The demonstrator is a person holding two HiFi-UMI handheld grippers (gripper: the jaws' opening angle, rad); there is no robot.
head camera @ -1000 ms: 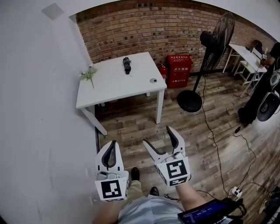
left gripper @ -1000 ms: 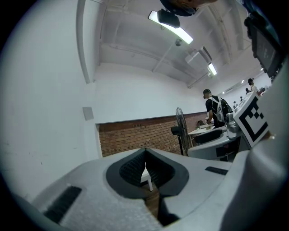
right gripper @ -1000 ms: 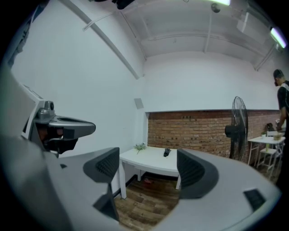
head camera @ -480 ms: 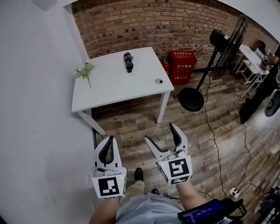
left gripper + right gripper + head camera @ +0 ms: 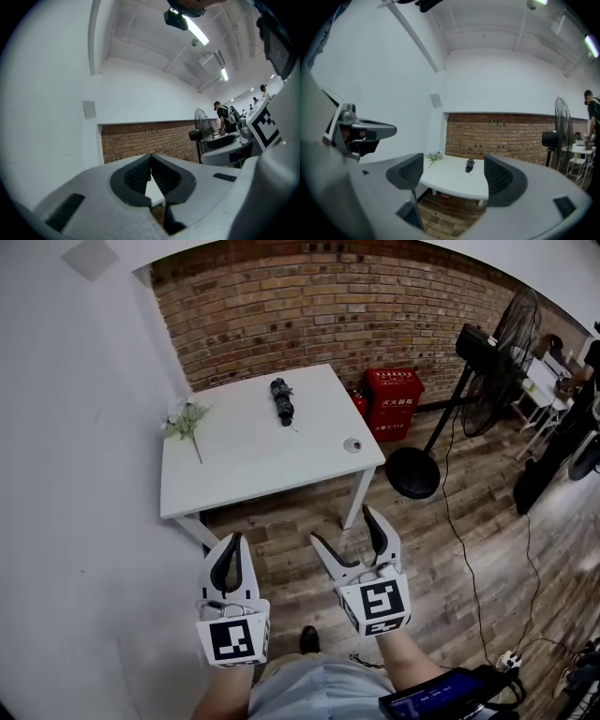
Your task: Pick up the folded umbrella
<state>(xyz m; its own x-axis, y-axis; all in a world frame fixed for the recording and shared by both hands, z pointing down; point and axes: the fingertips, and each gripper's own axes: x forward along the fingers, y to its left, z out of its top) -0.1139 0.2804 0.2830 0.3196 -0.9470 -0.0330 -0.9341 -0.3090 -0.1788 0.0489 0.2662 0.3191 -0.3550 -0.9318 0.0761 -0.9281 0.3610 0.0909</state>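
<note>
A black folded umbrella (image 5: 281,400) lies near the far edge of a white table (image 5: 253,460) against the brick wall; in the right gripper view the umbrella (image 5: 469,165) shows small on the table (image 5: 459,182). Both grippers hover over the wood floor, well short of the table. My left gripper (image 5: 231,550) is shut, its pads meeting at the tips (image 5: 150,161) with nothing held. My right gripper (image 5: 347,528) stands open and empty, and the table shows between its jaws (image 5: 452,172).
A sprig of flowers (image 5: 186,418) lies at the table's left edge and a small round object (image 5: 352,444) near its right corner. Red fire-extinguisher boxes (image 5: 394,401) stand by the wall. A pedestal fan (image 5: 487,352) and its cable are at right. White wall lies left.
The view has drawn closer to the table, which now sits lower and larger in the head view. Both grippers keep their poses, left shut, right open.
</note>
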